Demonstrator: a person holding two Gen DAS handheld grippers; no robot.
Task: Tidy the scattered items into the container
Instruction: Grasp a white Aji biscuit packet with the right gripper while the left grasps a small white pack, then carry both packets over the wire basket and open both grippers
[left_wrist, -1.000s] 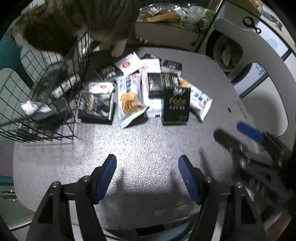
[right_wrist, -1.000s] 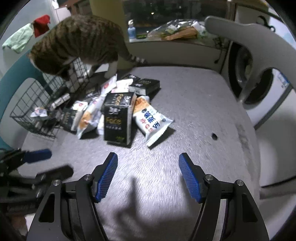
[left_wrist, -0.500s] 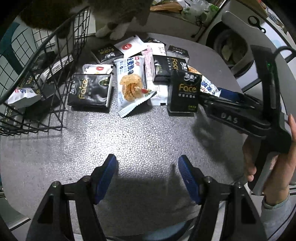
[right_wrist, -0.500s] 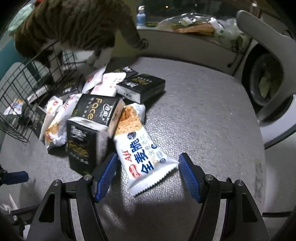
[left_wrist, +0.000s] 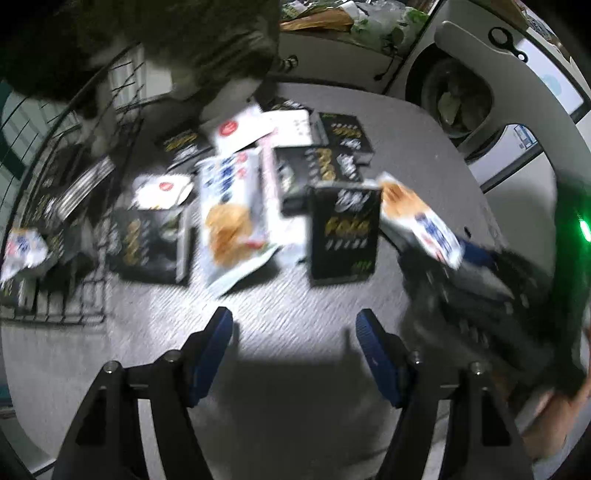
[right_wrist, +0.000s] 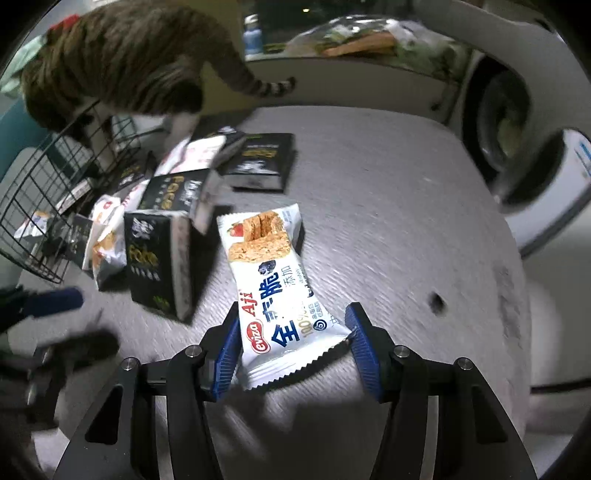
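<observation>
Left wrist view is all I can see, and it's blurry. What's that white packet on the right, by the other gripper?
Observer: An Aji snack packet printed with a cereal bar. The right gripper has a finger against each long edge.
Operator: And the dark shape at the top?
Observer: A tabby cat, head lowered at the wire basket rim.
Operator: Is anything touching the packet?
Observer: No. The upright black Face box stands just left of it, with a gap between them.
</observation>
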